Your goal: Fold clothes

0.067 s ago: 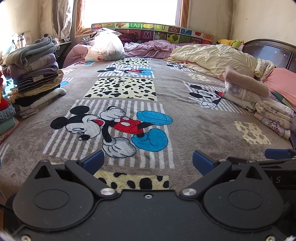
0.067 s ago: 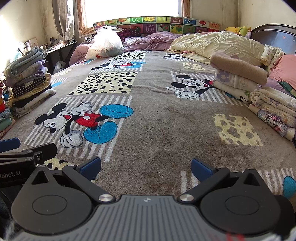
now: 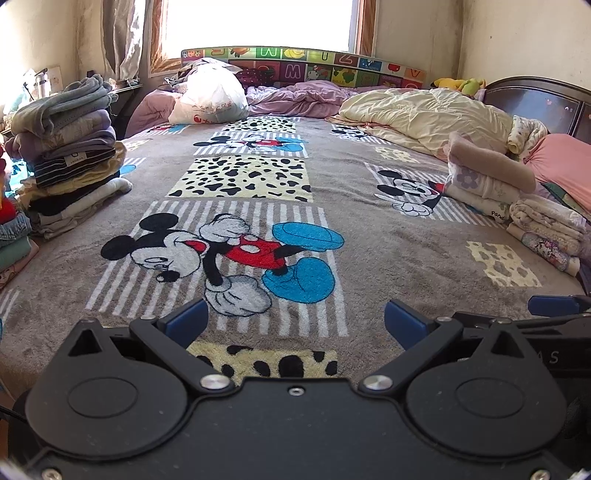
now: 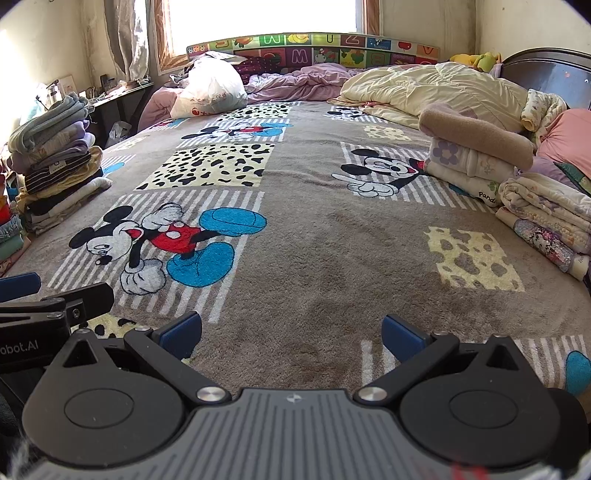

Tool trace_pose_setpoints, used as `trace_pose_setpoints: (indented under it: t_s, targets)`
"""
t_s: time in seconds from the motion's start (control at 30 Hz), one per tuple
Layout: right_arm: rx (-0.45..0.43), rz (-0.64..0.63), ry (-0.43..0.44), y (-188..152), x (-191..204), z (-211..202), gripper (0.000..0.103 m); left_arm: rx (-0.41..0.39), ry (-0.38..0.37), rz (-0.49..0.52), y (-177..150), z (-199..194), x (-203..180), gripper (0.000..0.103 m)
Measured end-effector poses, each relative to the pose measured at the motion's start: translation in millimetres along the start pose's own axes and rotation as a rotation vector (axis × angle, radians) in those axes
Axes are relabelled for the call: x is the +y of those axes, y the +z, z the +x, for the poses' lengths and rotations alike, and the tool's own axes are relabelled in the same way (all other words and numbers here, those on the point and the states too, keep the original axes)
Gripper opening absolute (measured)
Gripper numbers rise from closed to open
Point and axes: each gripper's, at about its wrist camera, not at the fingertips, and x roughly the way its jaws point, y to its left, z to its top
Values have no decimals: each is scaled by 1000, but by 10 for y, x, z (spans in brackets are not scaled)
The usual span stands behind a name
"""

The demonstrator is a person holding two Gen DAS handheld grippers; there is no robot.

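A home bedroom is shown: a bed covered by a cartoon-mouse blanket is spread ahead of the tongs, a curtained window is set beyond it, and folded clothes stacks are piled to the left.

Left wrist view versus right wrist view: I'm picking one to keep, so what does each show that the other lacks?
Only the left wrist view shows the left gripper open head-on. Only the right wrist view shows the right gripper open head-on, over plain grey blanket. Both share the Mickey blanket, the left clothes stack and the right clothes stack.
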Motion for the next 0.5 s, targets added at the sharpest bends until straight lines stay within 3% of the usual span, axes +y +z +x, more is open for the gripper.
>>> trace_pose_setpoints:
  t_s: [0.23,0.5]
  targets:
    - [-7,22,8,-13,-24,-18,103,-8,24,35,3,15,-38,103]
    - [-3,18,14,-10,-24,-11,103,9,-21,0,4,24,14,103]
